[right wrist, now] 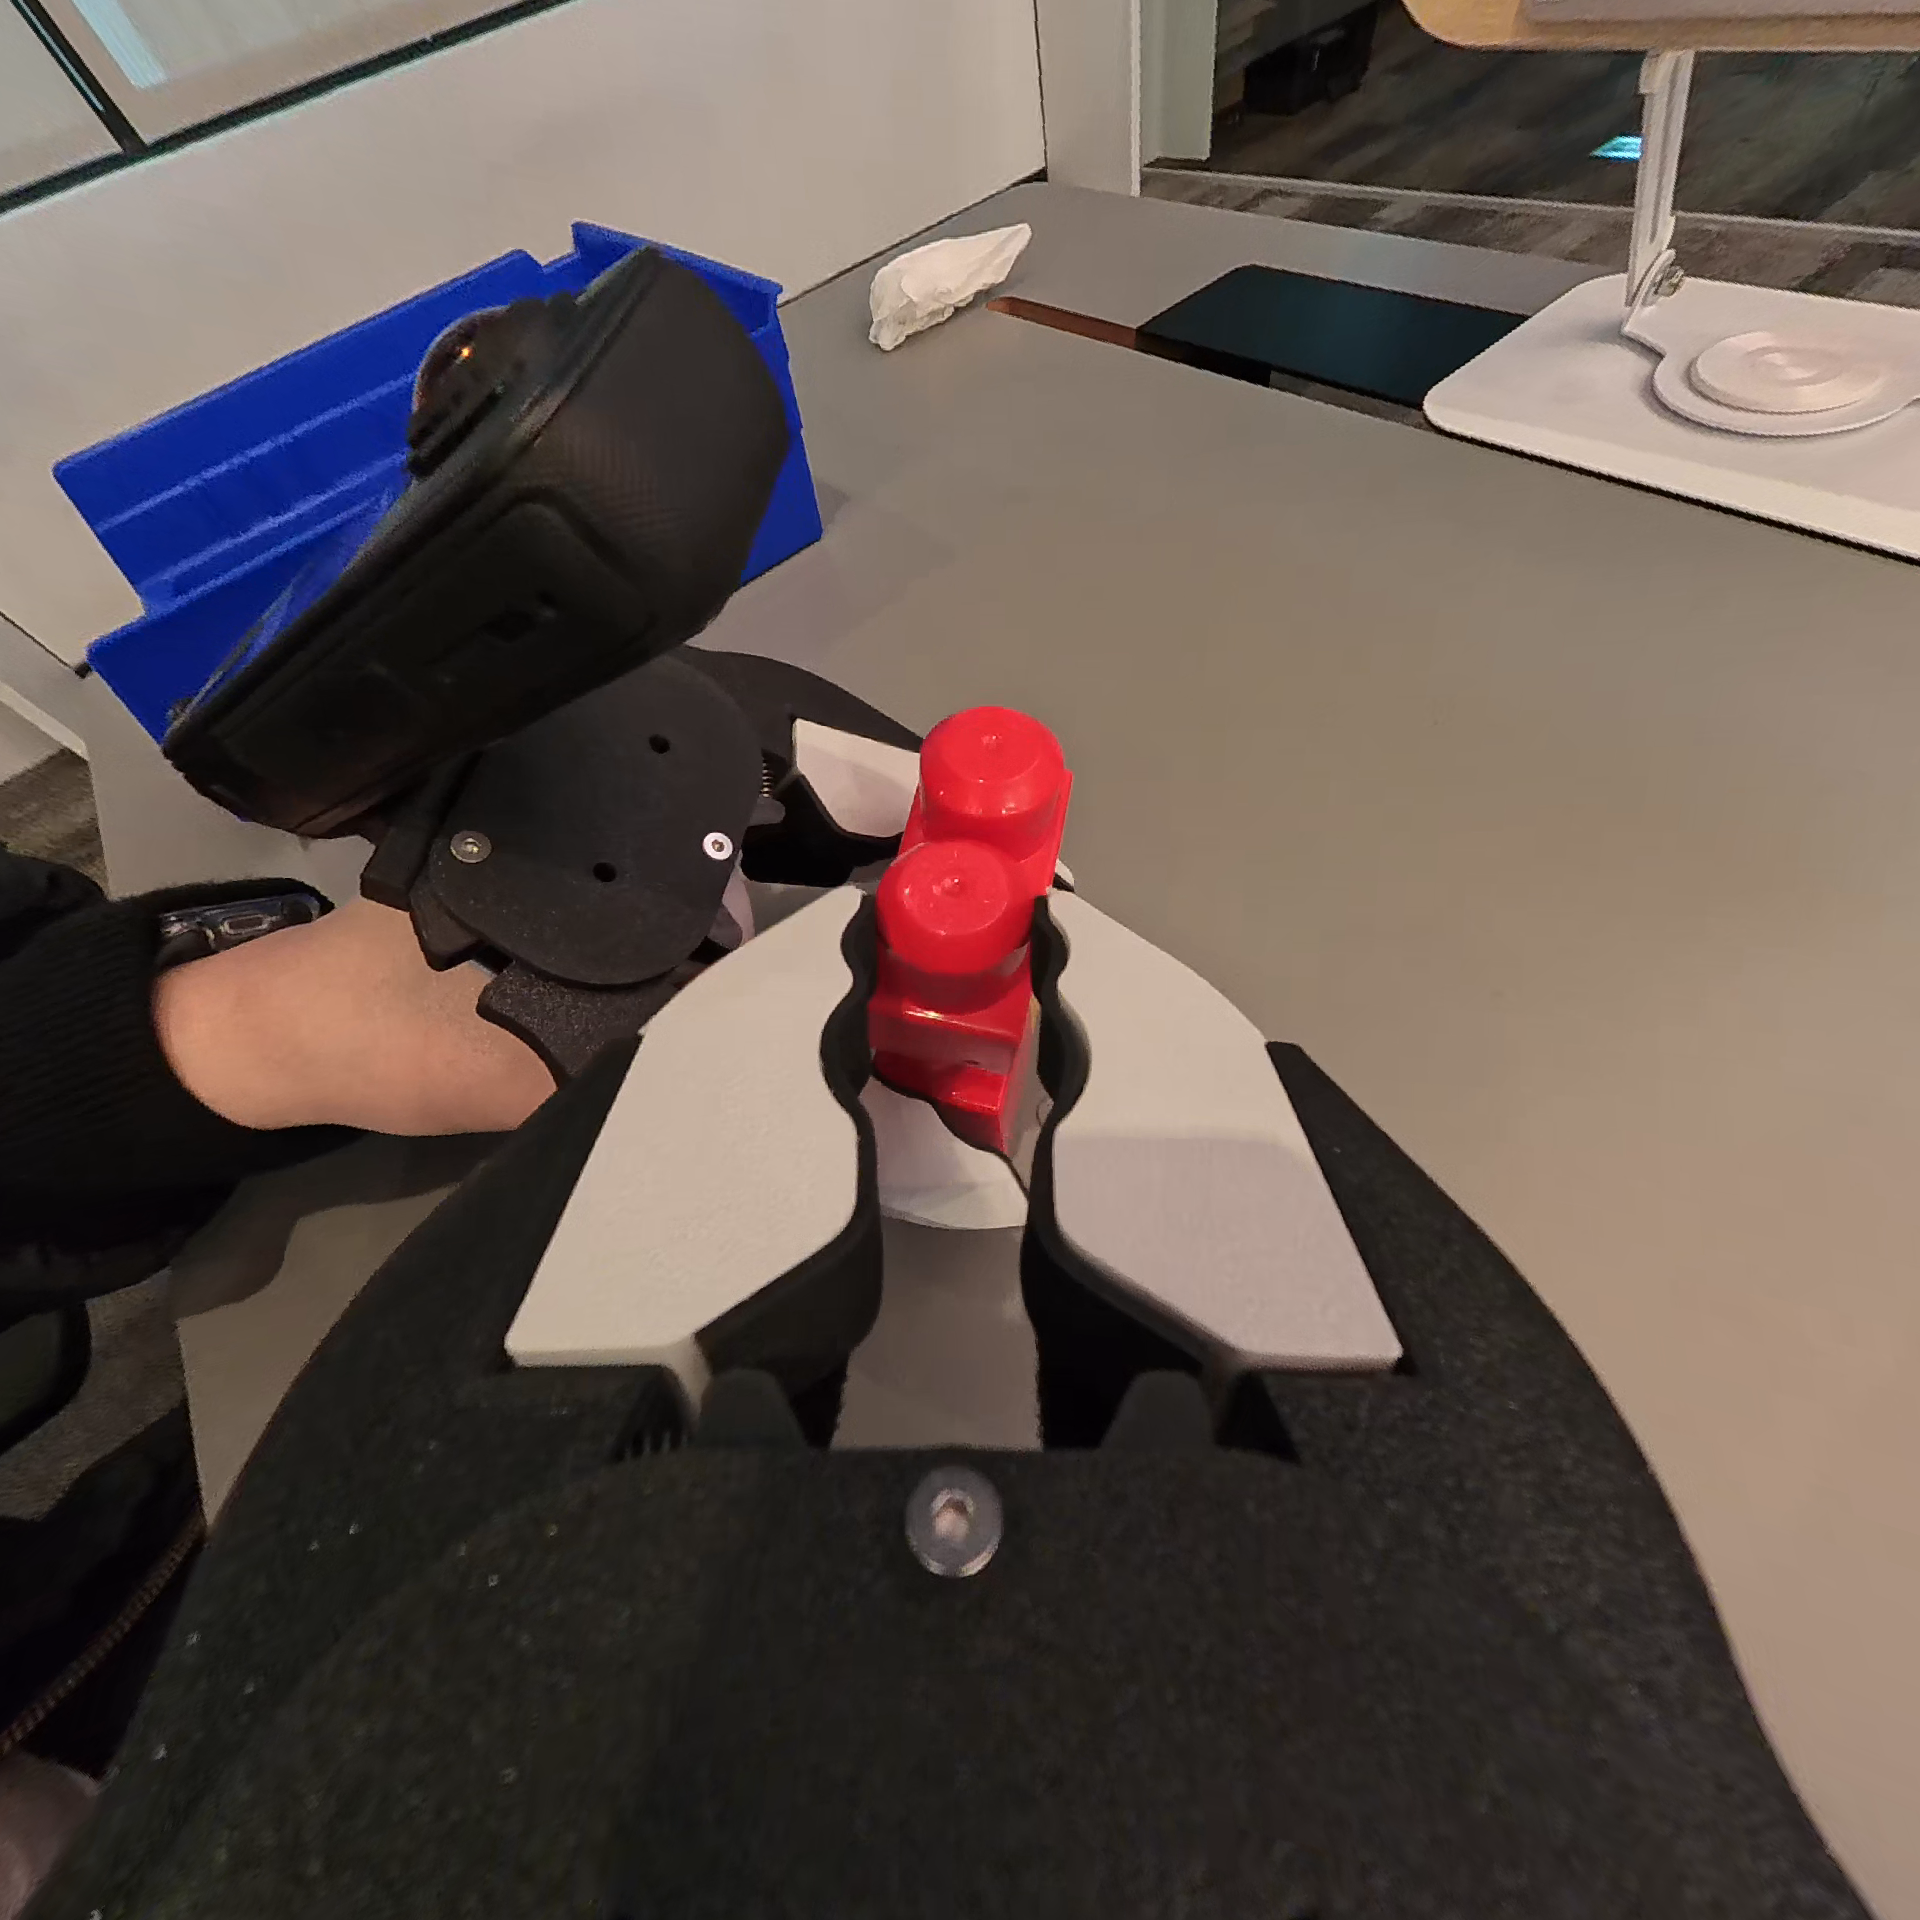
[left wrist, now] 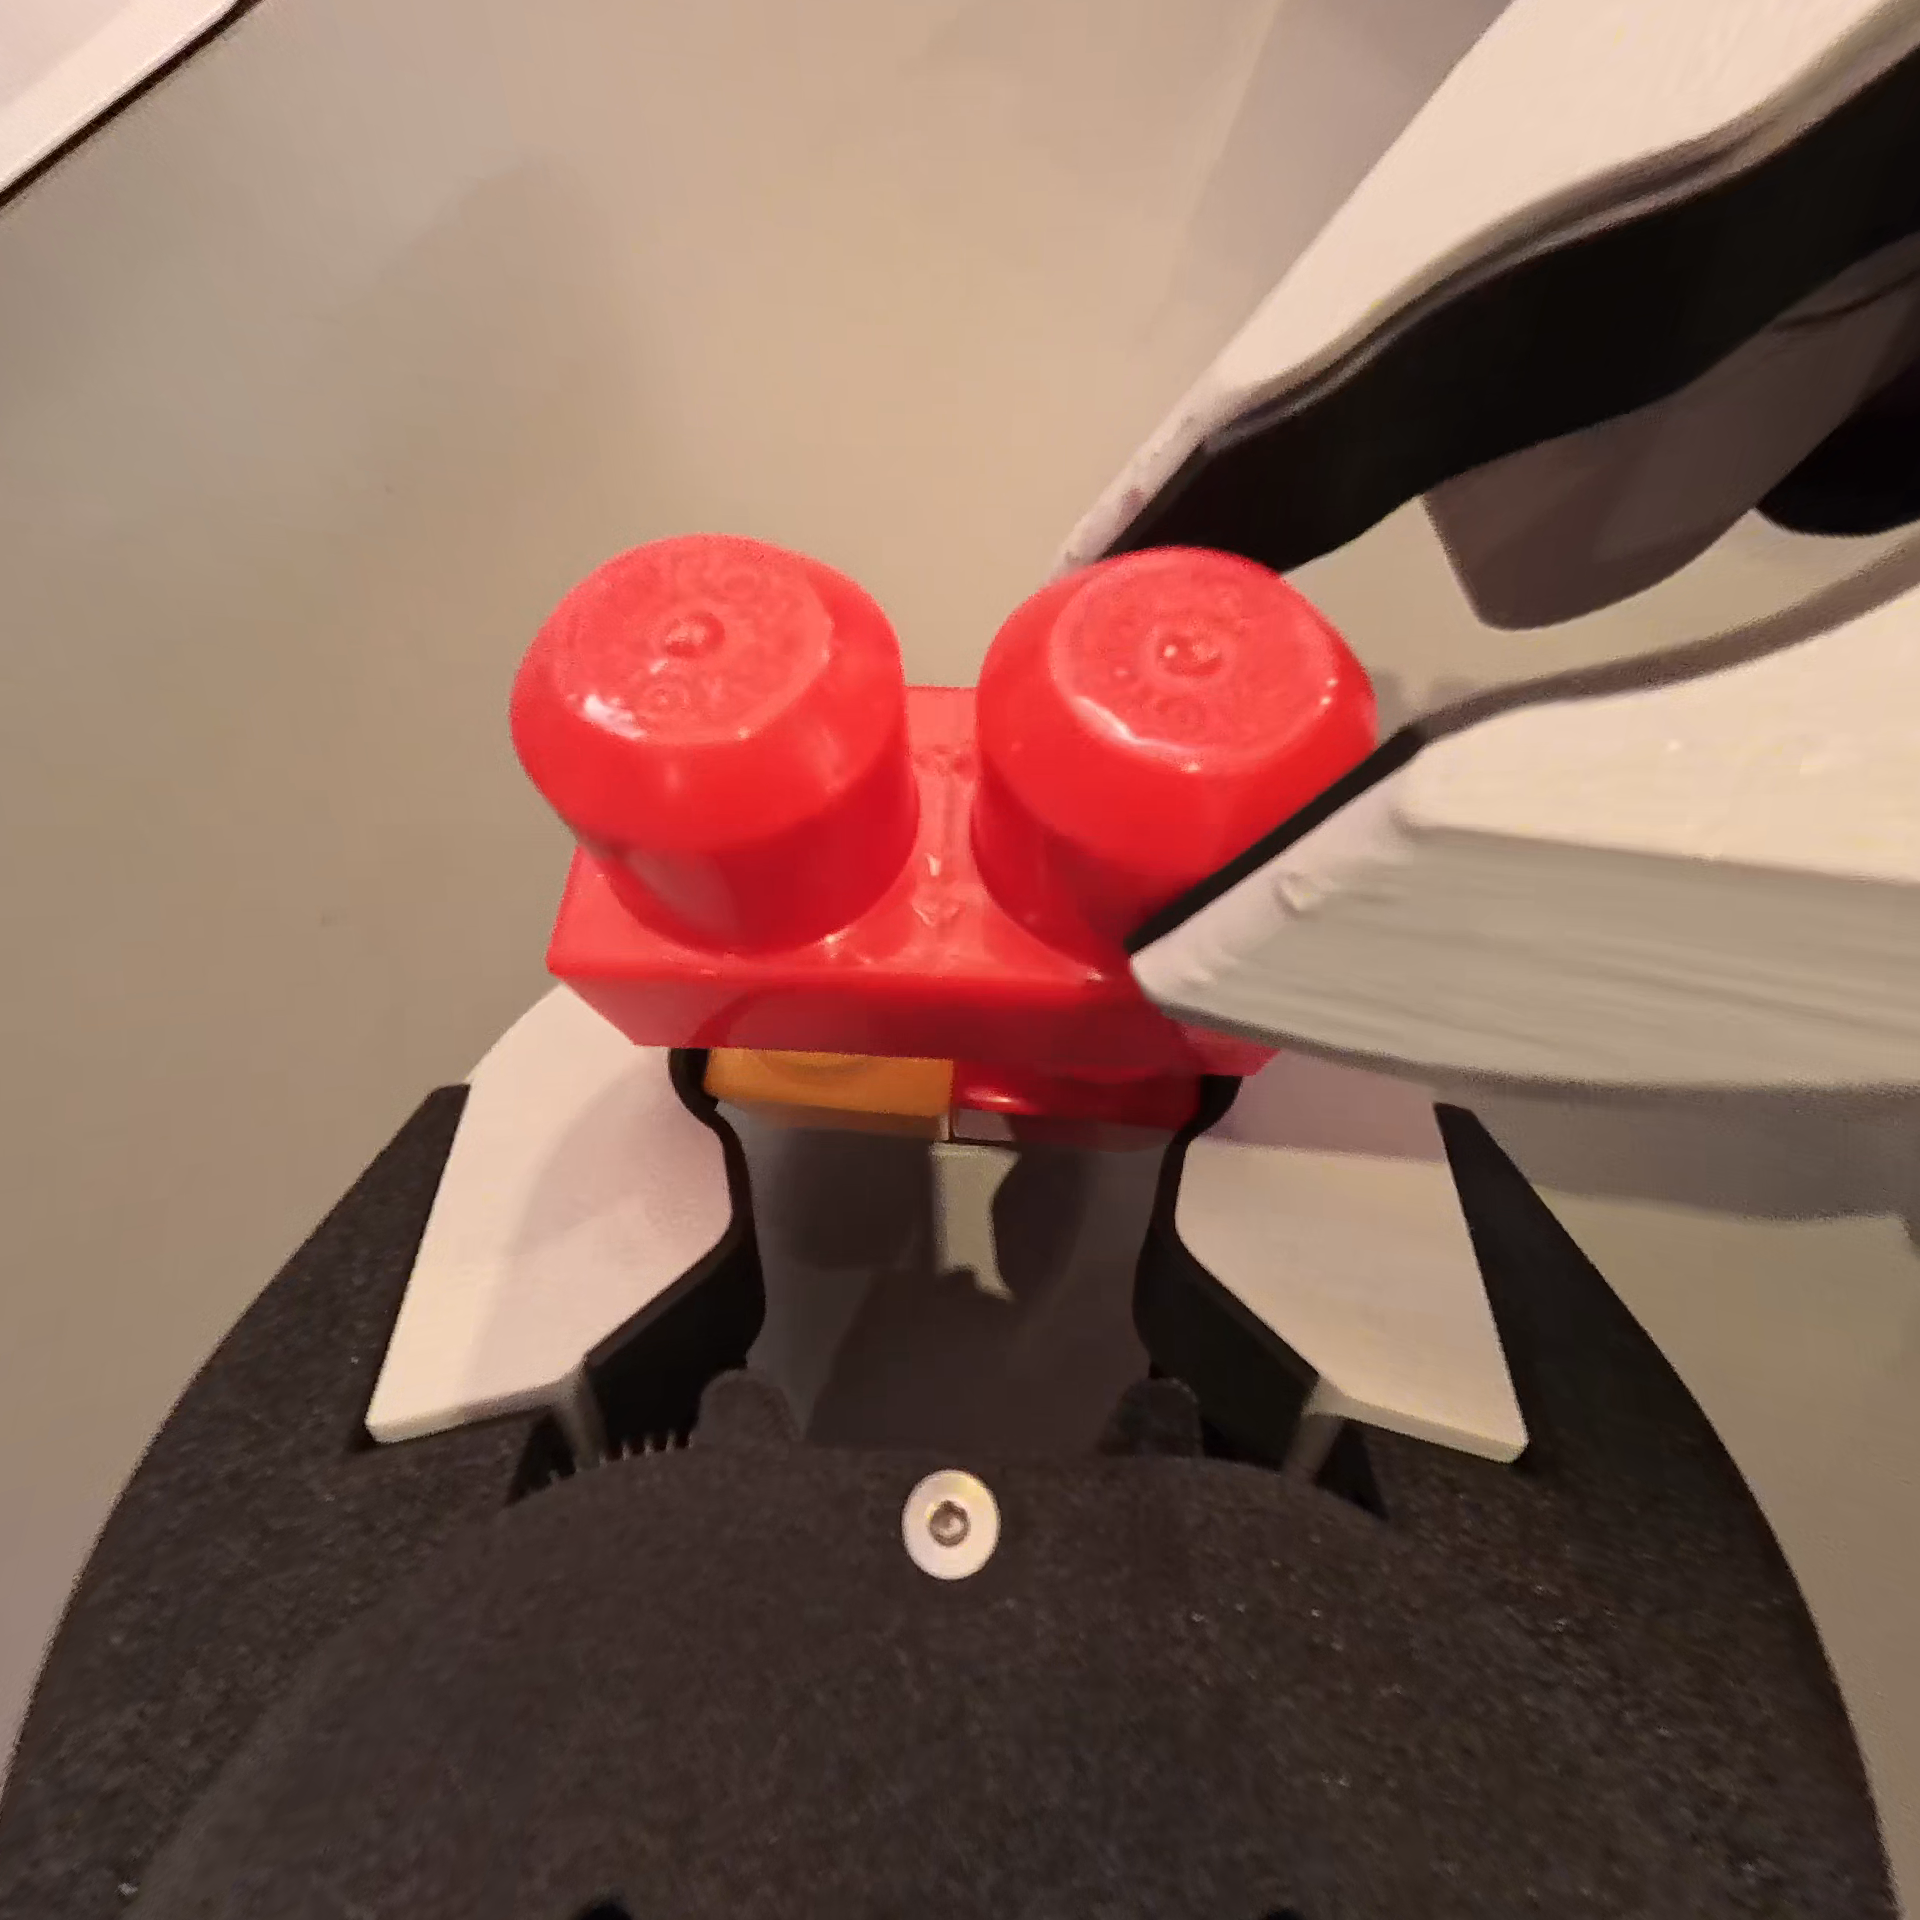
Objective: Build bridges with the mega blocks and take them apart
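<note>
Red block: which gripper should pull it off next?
Probably right: the right gripper clamps the red block's stud, while the left gripper grips the stack below, by the orange block.

Both grippers: black textured bodies, pale grey fingers [right wrist: 727, 1122] edged with black wavy pads, one silver screw [right wrist: 953, 1515] centred. Person's black sleeve [right wrist: 73, 1049].

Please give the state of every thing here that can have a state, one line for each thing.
red block: upright, studs up, gripped from both sides.
orange block: under the red block, mostly hidden.
left gripper: shut on the blocks, low down.
right gripper: shut on the red block at one stud.
blue bin: open top, contents not visible.
white tissue: crumpled, lying on the table.
</note>
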